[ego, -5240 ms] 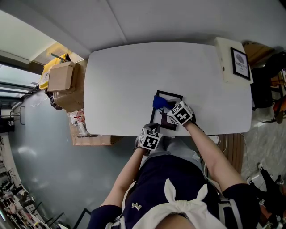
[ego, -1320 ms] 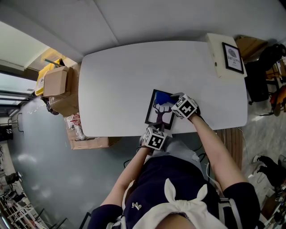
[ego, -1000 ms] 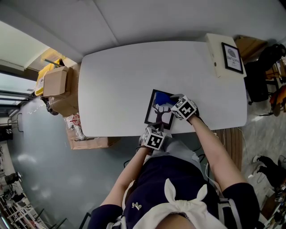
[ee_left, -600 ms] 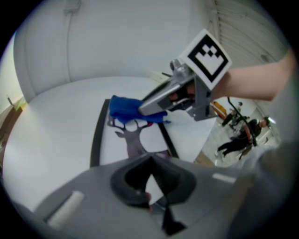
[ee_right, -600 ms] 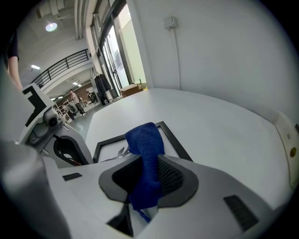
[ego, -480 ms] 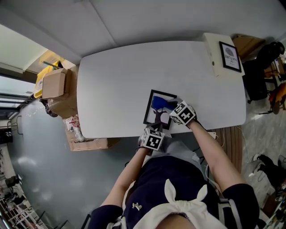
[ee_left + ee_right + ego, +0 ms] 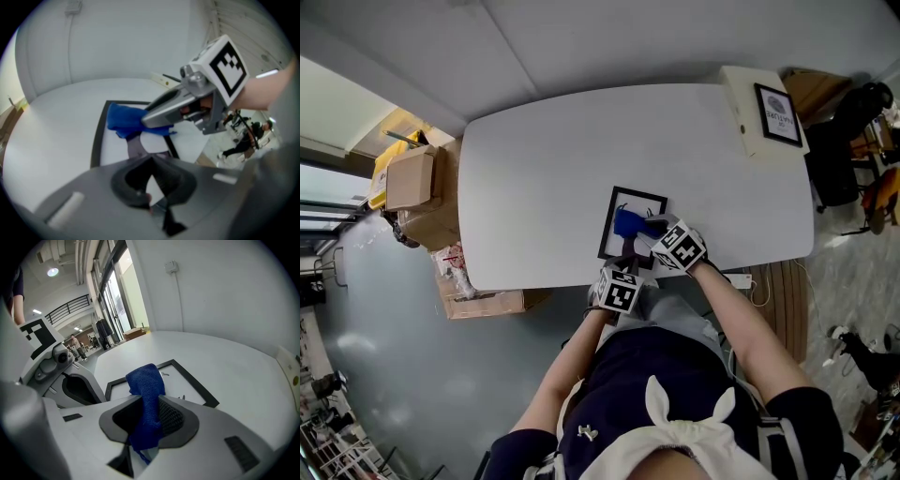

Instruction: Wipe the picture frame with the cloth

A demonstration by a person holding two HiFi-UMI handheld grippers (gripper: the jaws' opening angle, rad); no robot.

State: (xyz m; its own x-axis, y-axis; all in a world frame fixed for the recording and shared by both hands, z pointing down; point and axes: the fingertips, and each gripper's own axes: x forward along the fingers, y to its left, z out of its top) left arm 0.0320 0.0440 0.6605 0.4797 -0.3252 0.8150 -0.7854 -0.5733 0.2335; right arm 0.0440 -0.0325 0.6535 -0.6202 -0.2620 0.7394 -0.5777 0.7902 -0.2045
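A black picture frame (image 7: 614, 202) lies flat near the front edge of the white table (image 7: 544, 159). My left gripper (image 7: 625, 266) is shut on the frame's near edge and its jaws (image 7: 151, 199) pinch that edge. My right gripper (image 7: 646, 229) is shut on a blue cloth (image 7: 628, 222), which rests on the upper middle of the glass. In the right gripper view the cloth (image 7: 148, 386) hangs out between the jaws of the right gripper (image 7: 145, 427) over the frame (image 7: 193, 386). The left gripper view shows the cloth (image 7: 123, 122) on the frame (image 7: 96, 140).
A white box with a small framed print (image 7: 764, 113) stands at the table's far right corner. Cardboard boxes (image 7: 414, 180) sit on the floor left of the table. Chairs and clutter (image 7: 853, 122) lie beyond the right end.
The right gripper has dragged the blue cloth from the frame's far right corner toward its middle and drawn back toward me. The left gripper has kept its hold on the near edge.
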